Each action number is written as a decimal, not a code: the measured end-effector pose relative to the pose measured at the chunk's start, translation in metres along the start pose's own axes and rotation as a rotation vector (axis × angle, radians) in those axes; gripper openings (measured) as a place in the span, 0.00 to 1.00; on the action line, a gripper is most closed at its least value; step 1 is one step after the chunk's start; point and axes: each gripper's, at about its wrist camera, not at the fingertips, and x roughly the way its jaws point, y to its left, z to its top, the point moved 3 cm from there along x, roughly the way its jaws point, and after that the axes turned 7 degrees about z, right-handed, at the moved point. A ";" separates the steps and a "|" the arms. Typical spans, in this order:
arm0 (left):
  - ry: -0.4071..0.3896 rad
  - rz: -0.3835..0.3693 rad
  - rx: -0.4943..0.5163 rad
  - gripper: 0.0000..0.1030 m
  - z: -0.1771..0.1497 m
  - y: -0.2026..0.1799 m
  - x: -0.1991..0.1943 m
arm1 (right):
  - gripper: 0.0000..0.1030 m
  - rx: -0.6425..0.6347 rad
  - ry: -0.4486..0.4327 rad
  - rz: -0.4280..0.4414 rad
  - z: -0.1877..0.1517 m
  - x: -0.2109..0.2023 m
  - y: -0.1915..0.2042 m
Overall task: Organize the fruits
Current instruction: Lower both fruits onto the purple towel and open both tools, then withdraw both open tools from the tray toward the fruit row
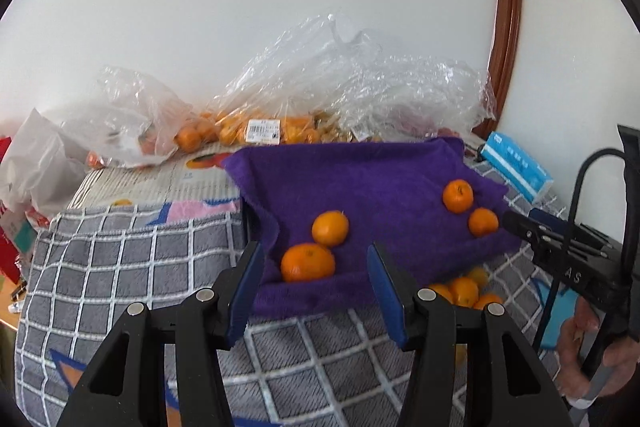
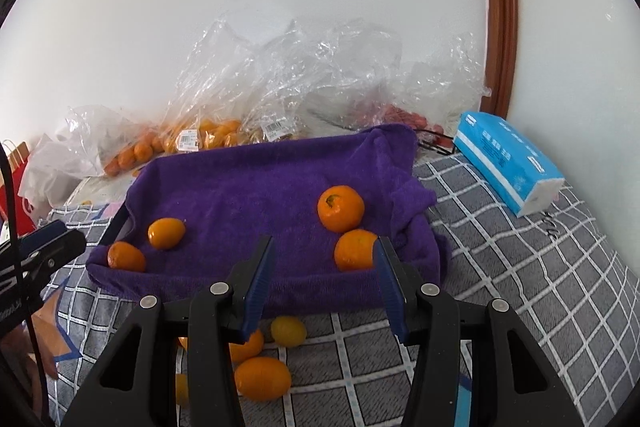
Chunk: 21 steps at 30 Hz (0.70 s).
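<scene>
Left fingers [image 1: 316, 269] stand partly open with nothing between them; so do the right fingers [image 2: 326, 273]. Both point at a purple towel-lined tray [image 2: 248, 187] on a checked blanket [image 2: 520, 267]. Four oranges [image 1: 330, 228] lie in the tray, two at each end. More oranges [image 2: 262, 378] lie loose on the blanket just before it. Bagged fruit [image 1: 224, 131] sits behind.

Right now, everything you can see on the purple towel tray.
The purple towel tray is a shallow rectangular tray draped in a fuzzy purple cloth, with only a dark bit of rim showing at its left end. It sits flat on the checked grey blanket, in front of the clear plastic bags. Four oranges lie inside, two at each end.
</scene>
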 end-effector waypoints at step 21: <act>0.153 0.003 -0.074 0.50 -0.056 0.035 0.018 | 0.48 0.025 0.118 0.018 -0.049 -0.006 0.007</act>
